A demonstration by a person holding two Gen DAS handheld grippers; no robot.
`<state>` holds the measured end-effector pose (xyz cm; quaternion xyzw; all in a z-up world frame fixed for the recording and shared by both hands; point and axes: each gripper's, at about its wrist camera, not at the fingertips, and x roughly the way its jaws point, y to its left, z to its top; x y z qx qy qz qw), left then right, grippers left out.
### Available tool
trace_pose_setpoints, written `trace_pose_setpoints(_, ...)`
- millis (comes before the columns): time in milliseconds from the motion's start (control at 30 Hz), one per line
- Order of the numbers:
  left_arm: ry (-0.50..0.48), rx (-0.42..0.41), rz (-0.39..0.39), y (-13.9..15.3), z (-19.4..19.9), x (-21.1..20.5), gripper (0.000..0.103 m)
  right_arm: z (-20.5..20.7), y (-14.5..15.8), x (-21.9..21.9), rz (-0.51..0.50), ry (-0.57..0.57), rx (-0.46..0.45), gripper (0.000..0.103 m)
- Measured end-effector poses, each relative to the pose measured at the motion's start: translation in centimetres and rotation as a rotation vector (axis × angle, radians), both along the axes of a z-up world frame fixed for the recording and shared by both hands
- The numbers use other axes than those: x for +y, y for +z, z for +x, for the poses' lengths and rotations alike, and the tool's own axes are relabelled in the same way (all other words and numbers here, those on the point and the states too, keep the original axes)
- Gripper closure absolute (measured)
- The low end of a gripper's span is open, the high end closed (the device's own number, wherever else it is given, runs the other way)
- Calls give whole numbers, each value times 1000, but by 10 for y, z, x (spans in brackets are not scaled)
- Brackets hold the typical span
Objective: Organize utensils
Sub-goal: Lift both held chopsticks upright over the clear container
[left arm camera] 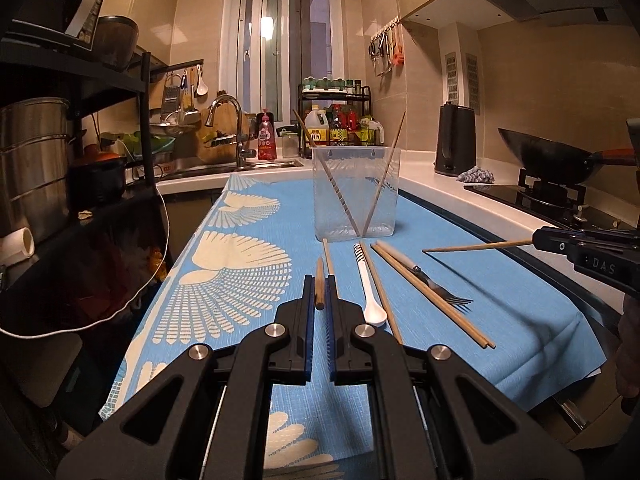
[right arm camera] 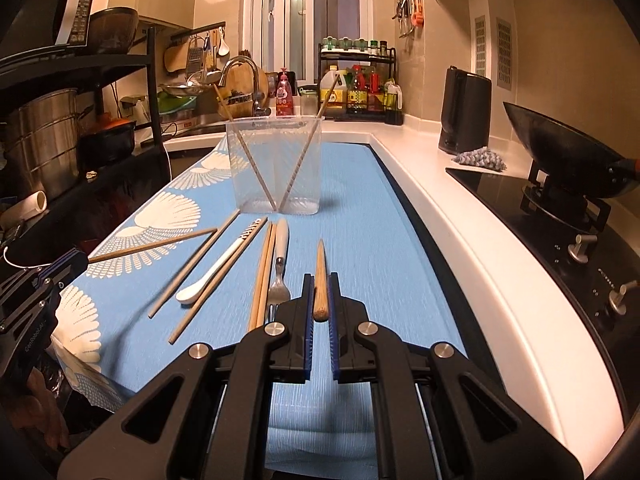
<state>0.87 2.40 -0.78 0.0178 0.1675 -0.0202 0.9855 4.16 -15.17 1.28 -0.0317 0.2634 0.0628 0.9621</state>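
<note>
Each gripper is shut on one wooden chopstick held above the blue cloth. My left gripper (left arm camera: 319, 280) holds a chopstick (left arm camera: 319, 286), also seen from the right wrist view (right arm camera: 160, 244). My right gripper (right arm camera: 320, 280) holds another chopstick (right arm camera: 321, 280), seen from the left wrist view (left arm camera: 476, 246). A clear plastic container (left arm camera: 356, 196) (right arm camera: 276, 164) stands ahead with two chopsticks leaning inside. On the cloth lie a white spoon (left arm camera: 370, 288) (right arm camera: 216, 268), a fork (left arm camera: 436, 286) (right arm camera: 280, 264) and several loose chopsticks (left arm camera: 432, 296) (right arm camera: 262, 276).
The blue patterned cloth (left arm camera: 240, 280) (right arm camera: 380, 240) covers the table. A white counter with a black kettle (right arm camera: 464, 112), a rag (right arm camera: 480, 158) and a wok on a gas hob (right arm camera: 560, 160) runs along the right. A sink and a black shelf rack (left arm camera: 80, 160) stand left.
</note>
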Motion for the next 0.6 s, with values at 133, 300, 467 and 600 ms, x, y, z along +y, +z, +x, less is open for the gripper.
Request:
trace_pose_setpoints(133, 0, -38, 5, 20, 3, 5, 98, 3, 15, 0, 1, 9, -21, 96)
trace_pose_setpoints(300, -16, -68, -7, 48, 18, 14, 98, 13, 36, 2, 6, 22, -51, 96)
trace_pose_setpoints(467, -32, -66, -9, 71, 36, 24, 98, 27, 56, 5, 6, 30, -76, 96)
trace_pose_setpoints(600, -53, -56, -2, 89, 49, 29, 98, 41, 72, 10, 6, 45, -94, 96)
